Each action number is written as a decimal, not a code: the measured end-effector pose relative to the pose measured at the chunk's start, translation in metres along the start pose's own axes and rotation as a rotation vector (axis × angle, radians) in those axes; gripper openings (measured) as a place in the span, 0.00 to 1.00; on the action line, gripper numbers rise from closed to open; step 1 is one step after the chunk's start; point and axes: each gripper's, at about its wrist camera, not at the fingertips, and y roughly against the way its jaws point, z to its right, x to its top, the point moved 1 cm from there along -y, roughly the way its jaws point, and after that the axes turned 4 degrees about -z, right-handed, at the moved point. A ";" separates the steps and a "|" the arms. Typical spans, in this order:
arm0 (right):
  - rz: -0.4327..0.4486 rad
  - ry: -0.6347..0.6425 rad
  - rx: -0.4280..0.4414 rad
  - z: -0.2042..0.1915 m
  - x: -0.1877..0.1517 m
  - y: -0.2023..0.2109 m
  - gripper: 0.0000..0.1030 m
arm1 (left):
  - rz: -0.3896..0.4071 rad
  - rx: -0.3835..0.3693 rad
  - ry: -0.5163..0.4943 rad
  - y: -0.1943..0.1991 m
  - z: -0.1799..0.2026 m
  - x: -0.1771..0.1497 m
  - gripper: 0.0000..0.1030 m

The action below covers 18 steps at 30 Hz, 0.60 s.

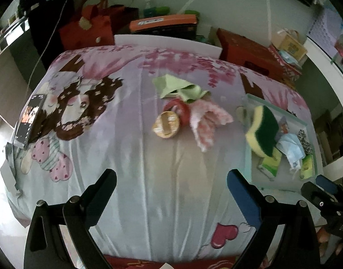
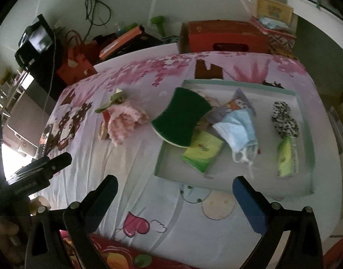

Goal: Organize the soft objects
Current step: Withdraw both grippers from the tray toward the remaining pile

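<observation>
A pale green tray [image 2: 238,83] lies on the bed at the right. It holds a blue face mask [image 2: 238,130], a green tissue pack [image 2: 202,152], a spotted scrunchie [image 2: 283,118] and a small green packet [image 2: 286,159]. A green and yellow sponge [image 2: 182,118] rests tilted across the tray's left rim. Left of the tray are a pink fluffy cloth [image 1: 205,121], a light green cloth [image 1: 180,88], a red ring-shaped object [image 1: 180,109] and a round wooden piece [image 1: 164,124]. My left gripper [image 1: 171,186] hovers open in front of that pile. My right gripper [image 2: 176,186] is open before the tray, holding nothing.
The bed sheet [image 1: 126,157] has a cartoon print. A phone [image 1: 30,118] lies near the bed's left edge. Red boxes [image 2: 223,35], a red bag [image 1: 86,29] and an orange box [image 1: 162,22] crowd the space behind the bed. The floor drops away left and right.
</observation>
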 end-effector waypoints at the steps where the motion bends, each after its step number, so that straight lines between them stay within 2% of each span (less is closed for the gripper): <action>1: -0.003 0.004 0.001 -0.003 0.001 -0.001 1.00 | -0.002 0.002 0.007 -0.001 -0.005 0.000 0.96; 18: -0.058 0.102 0.004 -0.066 0.021 -0.036 1.00 | -0.018 0.008 0.116 -0.019 -0.076 0.008 0.96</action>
